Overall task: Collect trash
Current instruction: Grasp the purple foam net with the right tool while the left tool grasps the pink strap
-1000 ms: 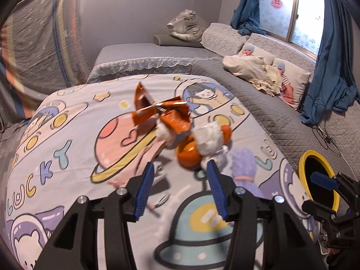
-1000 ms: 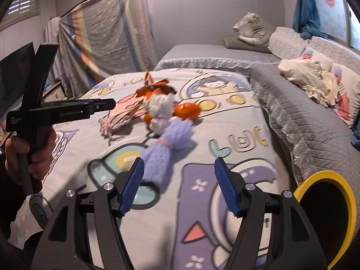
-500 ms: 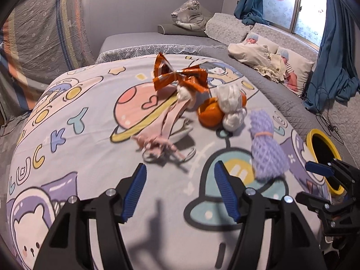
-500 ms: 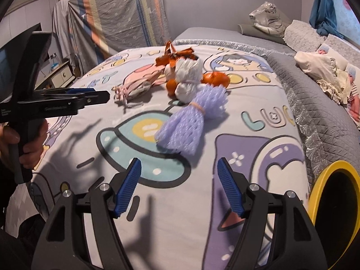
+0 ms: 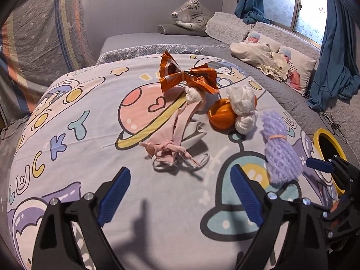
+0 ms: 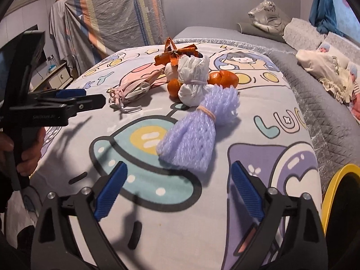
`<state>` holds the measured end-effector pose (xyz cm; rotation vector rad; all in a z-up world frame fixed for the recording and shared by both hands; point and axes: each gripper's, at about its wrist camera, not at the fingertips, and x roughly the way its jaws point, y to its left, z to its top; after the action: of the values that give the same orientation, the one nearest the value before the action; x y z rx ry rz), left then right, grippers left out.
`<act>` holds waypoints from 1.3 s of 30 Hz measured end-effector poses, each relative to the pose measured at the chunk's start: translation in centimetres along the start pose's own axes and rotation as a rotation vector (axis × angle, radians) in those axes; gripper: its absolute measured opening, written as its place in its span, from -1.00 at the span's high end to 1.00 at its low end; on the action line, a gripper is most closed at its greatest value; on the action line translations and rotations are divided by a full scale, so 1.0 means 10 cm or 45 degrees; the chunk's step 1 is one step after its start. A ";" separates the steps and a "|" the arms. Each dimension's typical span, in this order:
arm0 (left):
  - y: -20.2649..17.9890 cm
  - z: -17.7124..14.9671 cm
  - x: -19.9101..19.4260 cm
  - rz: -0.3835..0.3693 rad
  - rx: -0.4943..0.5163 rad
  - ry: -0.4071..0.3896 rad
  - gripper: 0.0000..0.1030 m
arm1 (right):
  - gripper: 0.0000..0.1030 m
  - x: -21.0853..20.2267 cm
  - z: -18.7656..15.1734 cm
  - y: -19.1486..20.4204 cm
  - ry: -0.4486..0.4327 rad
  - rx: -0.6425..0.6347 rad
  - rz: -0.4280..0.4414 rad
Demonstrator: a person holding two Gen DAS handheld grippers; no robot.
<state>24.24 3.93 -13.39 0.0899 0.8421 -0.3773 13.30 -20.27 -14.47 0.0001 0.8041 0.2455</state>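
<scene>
Trouble, as I judged it, lay in how tightly the trash was heaped on the bed cover (image 5: 67, 148): the white tissue wad (image 5: 244, 103) was touching the orange peel (image 5: 220, 117), and the orange wrapper (image 5: 186, 76) leaned over a smaller tissue ball (image 5: 193, 94) just behind. A careless close there would likely have dragged two pieces at once or rolled the peel away across the soft fabric. My left gripper (image 5: 180, 193) hung above the cover with its fingers spread wide and holding nothing, and the pink face mask (image 5: 171, 139) lay just ahead of it, its thin ear loops splayed flat; I thought a loop could snag on one finger and trail. My right gripper (image 6: 177, 193) was likewise wide and empty, with the purple foam net (image 6: 195, 135) lying directly in front, near and free of the heap except at its far end, where it touched the white wad. The yellow-rimmed bin (image 6: 337, 191) stood at the bed's right edge, close to that hand. Nothing blocked the net, though the loose cover itself might have bunched under the fingers. Further off, two dolls (image 5: 270, 51) and a stuffed tiger (image 5: 191, 15) lay well apart from the work.
</scene>
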 end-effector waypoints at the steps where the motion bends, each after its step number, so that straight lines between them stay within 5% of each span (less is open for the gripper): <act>1: 0.00 0.02 0.03 0.001 0.001 0.005 -0.69 | -0.76 0.02 0.01 -0.01 0.004 0.011 -0.003; 33: 0.02 0.40 0.79 0.062 0.004 0.118 -0.74 | -0.78 0.47 0.28 -0.19 0.076 0.125 -0.034; 39: 0.00 0.39 0.89 0.074 0.010 0.129 -0.42 | -0.70 0.50 0.28 -0.20 0.077 0.138 -0.053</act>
<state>32.36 0.46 -17.37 0.1416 0.9363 -0.3231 19.05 -20.90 -16.24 0.0783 0.8756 0.1627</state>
